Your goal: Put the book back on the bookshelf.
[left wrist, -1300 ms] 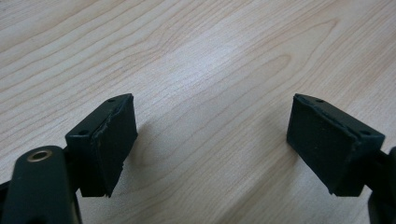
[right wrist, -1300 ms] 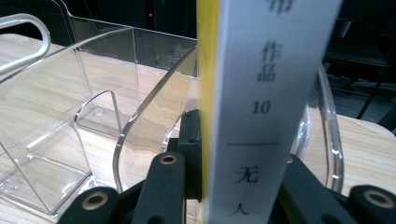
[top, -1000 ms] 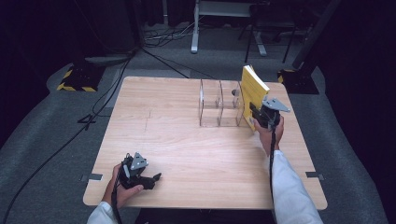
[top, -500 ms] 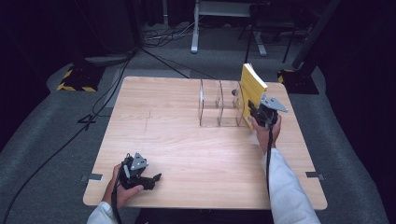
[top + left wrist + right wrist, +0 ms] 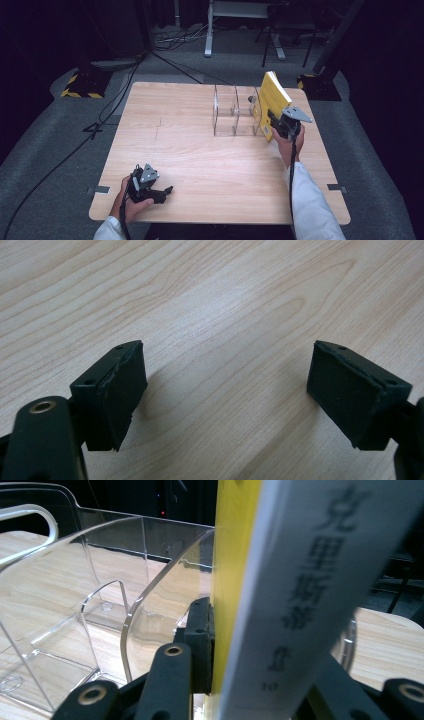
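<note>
Two tools: my right tool (image 5: 278,126), jaws just easing, still grips the yellow book (image 5: 270,101) at the clear rack (image 5: 235,112), next releasing fully; my left tool (image 5: 159,192) rests open on the desk (image 5: 200,165).

A wooden table (image 5: 200,150) stands on grey carpet (image 5: 55,165). Black cables (image 5: 107,107) cross the floor at left. A white frame (image 5: 210,30) stands behind the table.

The surface (image 5: 200,150) is pale wood with a smooth matt grain. The rack (image 5: 235,112) is clear glossy plastic. The book (image 5: 270,97) has a yellow paper cover. The tongs' pads (image 5: 120,390) look matt black, rubbery.
</note>
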A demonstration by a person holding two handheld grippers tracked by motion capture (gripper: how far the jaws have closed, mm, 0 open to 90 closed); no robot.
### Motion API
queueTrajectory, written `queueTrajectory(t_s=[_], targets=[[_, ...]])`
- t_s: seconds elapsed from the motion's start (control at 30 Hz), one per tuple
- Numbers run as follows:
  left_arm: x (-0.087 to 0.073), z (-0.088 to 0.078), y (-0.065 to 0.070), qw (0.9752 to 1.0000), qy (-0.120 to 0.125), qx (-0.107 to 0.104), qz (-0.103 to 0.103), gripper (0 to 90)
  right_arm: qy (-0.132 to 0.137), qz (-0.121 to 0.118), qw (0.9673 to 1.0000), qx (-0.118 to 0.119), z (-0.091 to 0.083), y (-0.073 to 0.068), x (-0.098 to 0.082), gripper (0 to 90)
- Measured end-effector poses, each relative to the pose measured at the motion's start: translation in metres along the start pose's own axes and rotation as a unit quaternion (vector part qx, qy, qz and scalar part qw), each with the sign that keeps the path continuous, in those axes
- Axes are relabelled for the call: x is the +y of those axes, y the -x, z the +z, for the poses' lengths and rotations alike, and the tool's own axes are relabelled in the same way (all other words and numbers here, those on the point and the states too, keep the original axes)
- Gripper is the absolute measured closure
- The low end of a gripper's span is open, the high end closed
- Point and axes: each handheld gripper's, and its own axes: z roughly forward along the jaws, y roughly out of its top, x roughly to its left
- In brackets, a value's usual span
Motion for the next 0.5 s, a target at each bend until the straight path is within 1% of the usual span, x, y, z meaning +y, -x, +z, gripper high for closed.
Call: queueTrajectory(t_s=[0.13, 0.17, 0.23, 0.27, 0.33, 0.4, 0.5], targets=[[0.0, 0.0, 0.0, 1.0, -0.001, -0.001, 0.0, 16.7, 0.001, 0.001, 1.0, 0.004, -0.007, 0.001, -0.001, 68.7], [0.0, 0.0, 0.0, 1.0, -0.001, -0.001, 0.0, 16.7, -0.002, -0.005, 1.0, 0.002, -0.009, 0.001, -0.001, 67.6], [0.0, 0.0, 0.0, 1.0, -0.001, -0.001, 0.0, 16.7, -0.006, -0.01, 0.9999, 0.007, -0.012, 0.002, -0.001, 65.4], [0.0, 0.0, 0.0, 1.0, -0.001, -0.001, 0.0, 16.7, -0.008, -0.006, 0.9999, 0.012, -0.015, 0.003, -0.001, 65.5], [0.0, 0.0, 0.0, 1.0, -0.001, -0.001, 0.0, 16.7, -0.003, -0.009, 0.9999, 0.012, -0.02, 0.002, 0.0, 64.6], [0.0, 0.0, 0.0, 1.0, 0.0, 0.0, 0.0, 16.7, -0.003, -0.012, 0.9998, 0.015, -0.024, 0.002, 0.002, 63.0], [0.0, 0.0, 0.0, 1.0, 0.0, 0.0, 0.0, 16.7, 0.001, -0.012, 0.9997, 0.02, -0.03, 0.003, 0.003, 63.3]])
